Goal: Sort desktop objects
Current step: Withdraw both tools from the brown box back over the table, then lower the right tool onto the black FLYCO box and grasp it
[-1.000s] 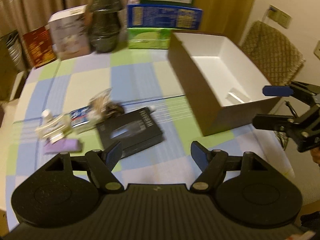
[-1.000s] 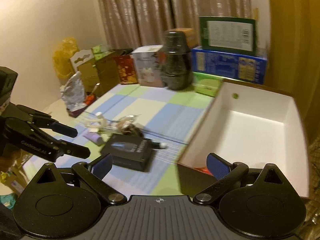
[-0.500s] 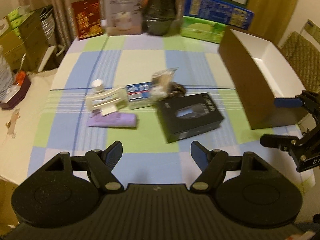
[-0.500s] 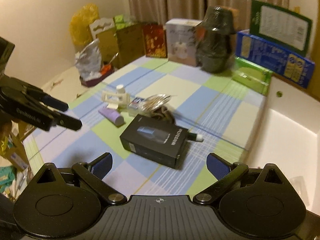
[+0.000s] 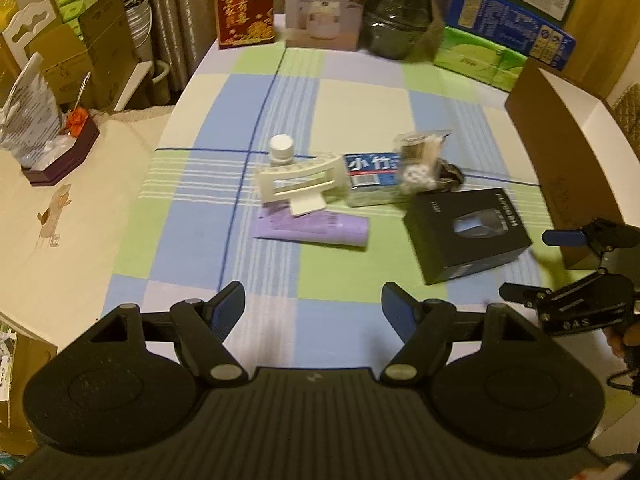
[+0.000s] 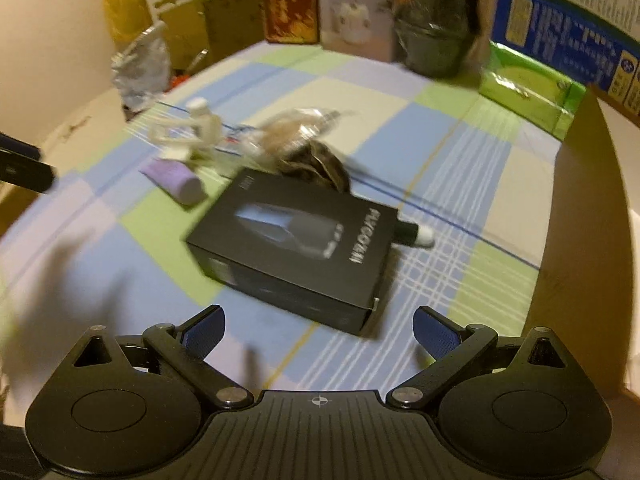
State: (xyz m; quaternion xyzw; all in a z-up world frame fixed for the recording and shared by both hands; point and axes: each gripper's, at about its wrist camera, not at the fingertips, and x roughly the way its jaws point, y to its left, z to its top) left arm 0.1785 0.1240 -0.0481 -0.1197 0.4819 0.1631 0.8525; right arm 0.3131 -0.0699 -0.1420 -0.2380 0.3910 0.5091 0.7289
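Your left gripper sits at the bottom of its own view, jaws apart, nothing between the blue pads, only checked tablecloth in the gap. Your right gripper is likewise spread wide and empty; its fingers also enter the left view from the right edge, one above the other, not touching anything.

Objects to sort, left view:
- black box, right of centre, lying flat and skewed, just ahead of the right gripper. In the right view it fills the centre, with a dark pen with a white tip poking out from behind its right end.
- purple tube, centre, lying flat.
- cream plastic holder, resting partly on the tube's upper edge, with a white-capped bottle just behind it.
- blue-labelled packet, right of the holder, touching a clear bag of small white items; a dark item behind the bag is too blurred to identify.

Brown cardboard box with white interior stands at the right edge, near the black box. Cartons and a dark wrapped container line the top.
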